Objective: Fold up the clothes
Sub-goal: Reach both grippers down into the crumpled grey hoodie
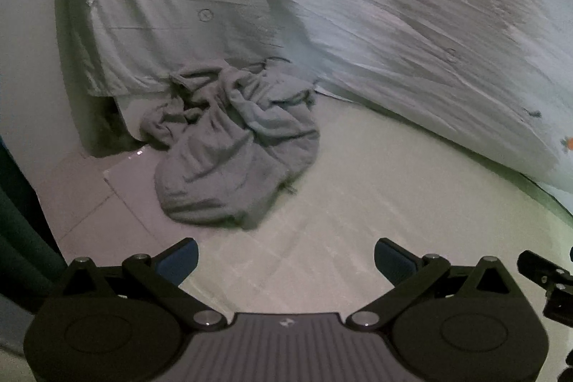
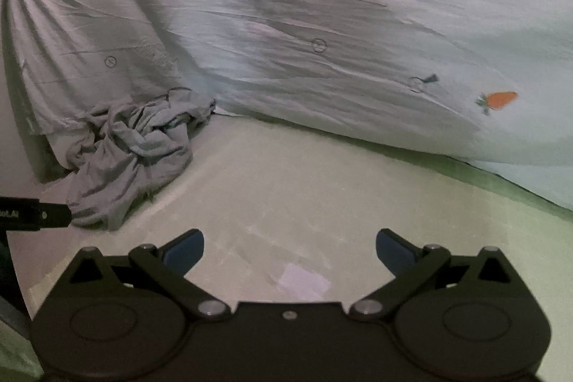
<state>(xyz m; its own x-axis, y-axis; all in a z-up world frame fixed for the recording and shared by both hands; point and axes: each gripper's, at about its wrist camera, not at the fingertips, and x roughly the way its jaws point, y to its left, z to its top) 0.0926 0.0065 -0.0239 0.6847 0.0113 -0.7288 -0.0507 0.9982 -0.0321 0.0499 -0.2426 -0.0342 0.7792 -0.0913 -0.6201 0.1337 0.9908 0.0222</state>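
Both claws, your left claw [image 1: 285,262] and right claw [image 2: 289,253], hang released and empty above the pale floor [image 2: 304,188]. Your grey garment [image 1: 229,145] lies crumpled in a heap on that floor, against the hanging edge of the carrot-print bedsheet [image 2: 322,34]. No fold shows in it, so the whole folding remains.

Black linkage grippers [image 1: 285,262] — blue pads [image 1: 182,258], silver screws [image 1: 207,317].

My left wrist camera looks forward, low over the pale floor [image 1: 358,188], fairly near the crumpled grey garment [image 1: 236,145]. My right wrist camera faces likewise from further right, sharing the garment [image 2: 129,156] and carrot-print sheet [image 2: 322,24].
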